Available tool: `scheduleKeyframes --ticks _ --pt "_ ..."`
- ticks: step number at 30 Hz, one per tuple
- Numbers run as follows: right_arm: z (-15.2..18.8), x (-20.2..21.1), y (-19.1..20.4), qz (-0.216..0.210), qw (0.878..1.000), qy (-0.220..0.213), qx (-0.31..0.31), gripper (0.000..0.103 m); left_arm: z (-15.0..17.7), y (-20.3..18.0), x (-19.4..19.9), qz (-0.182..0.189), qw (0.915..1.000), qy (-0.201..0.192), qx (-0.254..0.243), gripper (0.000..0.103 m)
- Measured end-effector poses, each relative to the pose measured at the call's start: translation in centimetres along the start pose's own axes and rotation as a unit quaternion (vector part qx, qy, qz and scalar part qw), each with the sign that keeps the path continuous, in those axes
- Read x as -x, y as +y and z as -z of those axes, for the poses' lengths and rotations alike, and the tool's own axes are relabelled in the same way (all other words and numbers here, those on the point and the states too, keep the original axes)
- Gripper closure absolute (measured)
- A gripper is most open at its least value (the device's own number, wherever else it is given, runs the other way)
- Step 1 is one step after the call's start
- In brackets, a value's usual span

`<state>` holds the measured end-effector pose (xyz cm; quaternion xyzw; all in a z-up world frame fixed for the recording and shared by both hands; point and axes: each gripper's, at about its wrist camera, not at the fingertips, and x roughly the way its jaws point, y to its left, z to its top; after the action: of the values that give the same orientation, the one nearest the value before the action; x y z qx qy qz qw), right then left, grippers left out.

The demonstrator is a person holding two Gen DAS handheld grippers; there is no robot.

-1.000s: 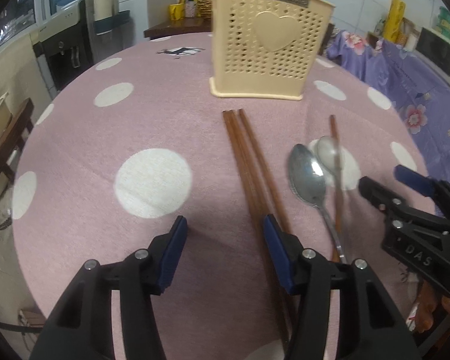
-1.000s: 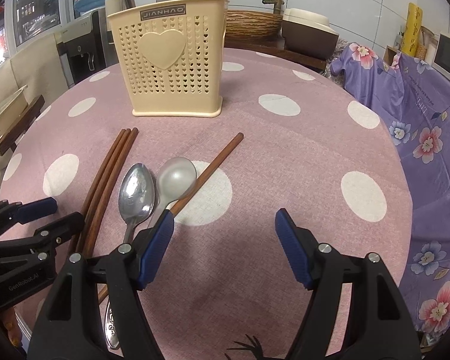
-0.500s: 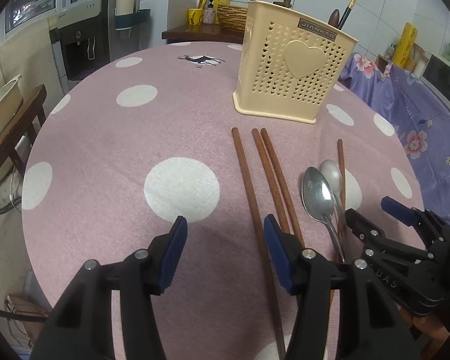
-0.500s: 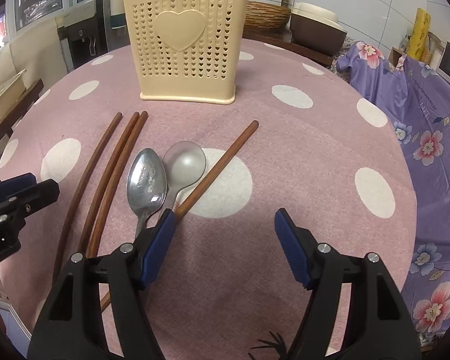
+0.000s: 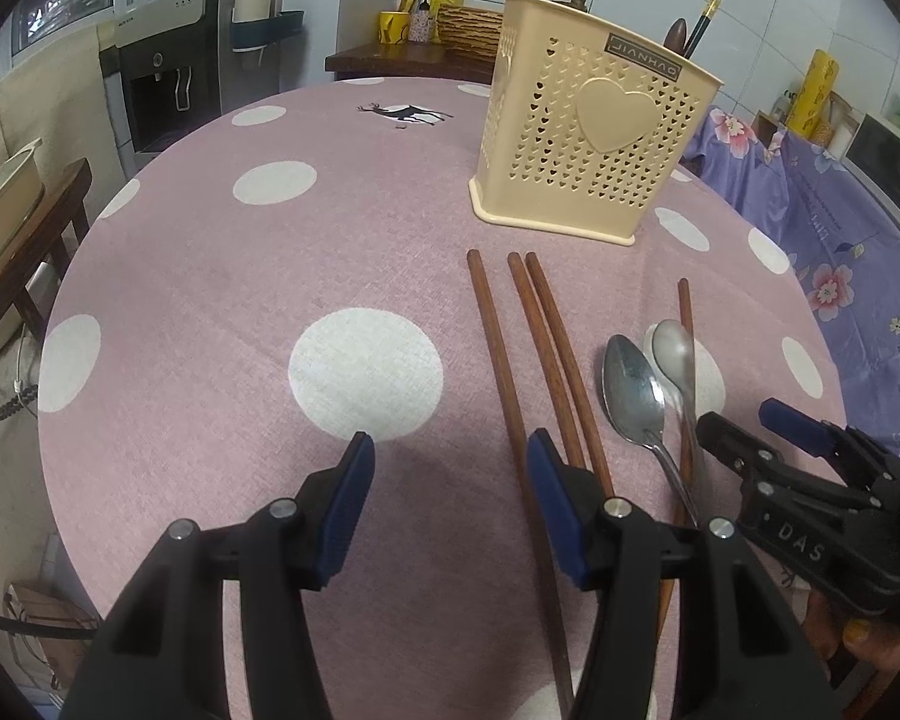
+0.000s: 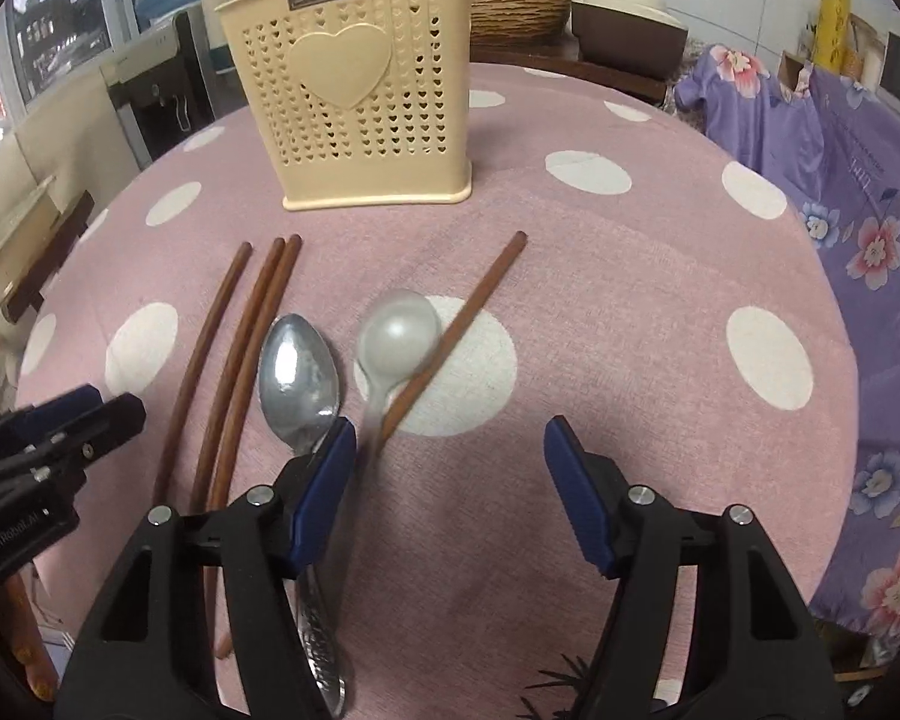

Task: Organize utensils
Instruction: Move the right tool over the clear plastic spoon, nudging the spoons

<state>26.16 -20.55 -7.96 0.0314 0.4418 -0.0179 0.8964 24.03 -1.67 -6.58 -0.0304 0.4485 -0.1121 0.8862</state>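
A cream perforated utensil holder (image 5: 588, 180) (image 6: 360, 120) stands at the far side of the pink dotted table. In front of it lie three brown chopsticks (image 5: 534, 348) (image 6: 240, 330), a metal spoon (image 5: 630, 390) (image 6: 297, 372), a pale spoon (image 5: 675, 348) (image 6: 399, 336) and a single chopstick (image 5: 684, 312) (image 6: 468, 312) slanting across the pale spoon's handle. My left gripper (image 5: 450, 450) (image 6: 108, 405) is open over bare cloth, its right finger above the chopsticks. My right gripper (image 6: 450, 432) (image 5: 741, 417) has its jaws closing with nothing between them; its left finger is over the spoon handles.
The round table (image 5: 210, 276) drops off at the left and near edges. A purple floral cloth (image 6: 840, 192) covers furniture on the right. A water dispenser (image 5: 168, 72) and a wooden bench (image 5: 24, 258) stand at the left, and a counter with baskets behind the table.
The leftmost chopstick has come apart from the other two. The pale spoon now lies a little farther from the metal spoon. The right jaws have narrowed slightly.
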Motion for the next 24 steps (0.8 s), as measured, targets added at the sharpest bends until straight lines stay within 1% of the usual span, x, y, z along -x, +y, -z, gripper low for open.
scheduleKeyframes --ticks 4,5,6,7,10,11,13,16,17,19,21,23,24 --pt "0.8 1.0 1.7 0.002 1.000 -0.002 0.028 0.035 0.0 -0.1 0.0 0.002 1.0000 -0.001 0.002 0.049" --pt "1.2 1.3 2.5 0.009 0.999 -0.002 0.043 0.034 0.0 -0.1 -0.1 0.004 1.0000 0.000 0.002 0.049" --pt "1.6 1.6 3.1 0.016 0.998 -0.006 0.056 0.029 0.0 -0.1 -0.1 0.004 1.0000 0.001 0.001 0.049" --pt "2.1 1.7 3.8 0.025 0.997 -0.010 0.074 0.028 0.0 -0.1 -0.1 0.003 1.0000 0.001 0.001 0.049" --pt "3.4 1.4 4.7 0.040 0.994 0.003 0.101 0.027 0.0 0.0 -0.1 0.005 1.0000 0.001 0.002 0.049" --pt "3.6 1.6 4.5 0.041 0.994 -0.003 0.102 0.026 0.0 0.0 0.0 0.005 1.0000 0.001 0.002 0.050" --pt "3.8 1.9 3.7 0.046 0.994 0.002 0.103 0.026 0.0 0.0 -0.1 0.006 1.0000 0.001 0.002 0.049" --pt "4.2 2.6 1.2 0.088 0.991 0.009 0.099 0.026 0.1 0.1 0.0 0.011 0.9999 0.001 0.003 0.049" --pt "4.3 2.7 0.0 0.096 0.991 0.013 0.088 0.026 0.1 0.0 0.0 0.011 0.9999 0.000 0.002 0.049" --pt "4.4 3.3 -1.9 0.060 0.996 0.023 0.065 0.026 0.1 -0.1 0.0 0.012 0.9999 0.000 0.001 0.049" --pt "4.5 3.8 -2.8 0.024 0.998 0.031 0.050 0.026 0.2 -0.2 -0.1 0.013 0.9999 0.000 0.001 0.049" --pt "4.4 4.9 -3.3 -0.010 0.999 0.022 0.047 0.026 0.2 -0.2 -0.1 0.012 0.9999 0.000 0.001 0.049" --pt "4.2 5.4 -3.6 -0.019 0.999 0.015 0.040 0.026 0.2 -0.1 -0.1 0.011 0.9999 0.000 0.001 0.049"
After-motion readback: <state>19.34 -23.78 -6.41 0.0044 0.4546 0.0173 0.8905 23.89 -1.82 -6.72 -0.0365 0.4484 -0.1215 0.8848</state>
